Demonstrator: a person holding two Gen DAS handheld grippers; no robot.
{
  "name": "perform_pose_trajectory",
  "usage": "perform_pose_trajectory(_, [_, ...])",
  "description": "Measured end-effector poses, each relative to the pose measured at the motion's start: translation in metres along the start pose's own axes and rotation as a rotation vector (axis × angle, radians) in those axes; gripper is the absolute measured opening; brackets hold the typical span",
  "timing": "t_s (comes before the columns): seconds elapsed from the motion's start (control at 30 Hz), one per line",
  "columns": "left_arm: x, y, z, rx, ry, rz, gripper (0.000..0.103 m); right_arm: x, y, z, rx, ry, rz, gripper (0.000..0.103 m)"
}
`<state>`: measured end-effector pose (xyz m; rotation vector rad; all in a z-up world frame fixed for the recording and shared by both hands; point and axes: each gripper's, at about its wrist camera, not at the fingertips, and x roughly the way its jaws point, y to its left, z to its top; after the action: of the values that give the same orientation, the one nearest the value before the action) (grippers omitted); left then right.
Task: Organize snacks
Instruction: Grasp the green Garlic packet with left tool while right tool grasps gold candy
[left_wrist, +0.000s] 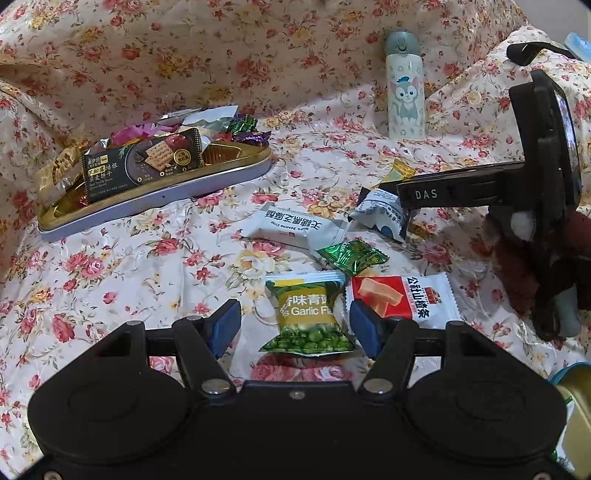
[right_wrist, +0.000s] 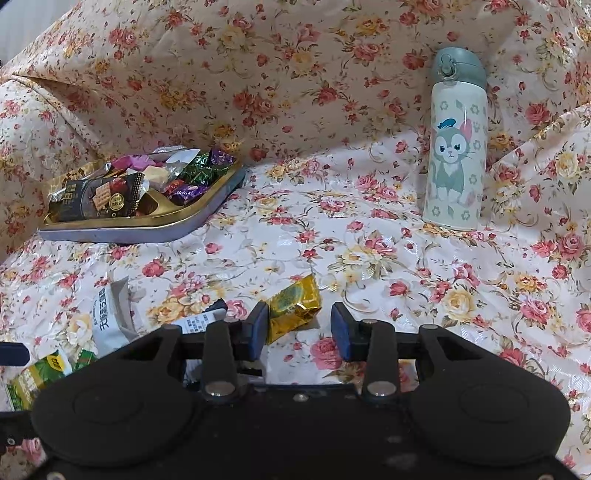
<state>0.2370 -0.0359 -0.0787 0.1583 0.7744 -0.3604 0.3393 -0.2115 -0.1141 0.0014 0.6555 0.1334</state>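
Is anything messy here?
Yes. Several snack packets, like the garlic green peas and the gold candy, lie scattered on the floral cloth outside the tin tray, whose snacks are heaped unevenly.

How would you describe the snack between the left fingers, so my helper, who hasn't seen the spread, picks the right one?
On the floral cloth, well in front of the snack tin, loose packets lie in a cluster. The nearest one, between the open left gripper fingers, is the green pea packet. Unlike the red-and-white packet touching its right side, it is yellow-green, printed "Garlic", with peas pictured.
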Motion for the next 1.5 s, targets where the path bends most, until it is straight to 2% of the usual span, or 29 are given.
perform_pose_trajectory(0.07, [0.001,0.000,0.000,-0.003,0.005,-0.006,0.059,0.001,0.000,0.000,0.002,0.000,0.001,0.039])
perform_pose_trajectory(0.13, [0.002,-0.001,0.000,-0.009,0.009,-0.010,0.046,0.001,-0.001,-0.001,0.010,-0.002,0.005,0.039])
perform_pose_trajectory(0.23, [0.002,-0.001,0.000,0.001,-0.008,0.014,0.042,0.000,-0.002,-0.001,0.021,-0.003,0.012,0.039])
perform_pose_trajectory(0.57, [0.011,0.021,0.009,-0.039,-0.060,0.124,0.041,0.001,0.000,-0.001,0.020,-0.002,0.004,0.039])
perform_pose_trajectory(0.77, [0.016,0.032,0.006,-0.061,-0.034,0.154,0.046,0.002,0.001,-0.001,0.012,0.001,0.000,0.039])
perform_pose_trajectory(1.23, [0.020,0.040,0.001,-0.070,-0.065,0.114,0.049,0.000,-0.003,0.002,0.034,0.011,-0.012,0.039])
perform_pose_trajectory(1.5, [0.020,0.042,-0.001,-0.065,-0.085,0.097,0.049,-0.009,-0.025,0.012,0.219,0.072,-0.019,0.040])
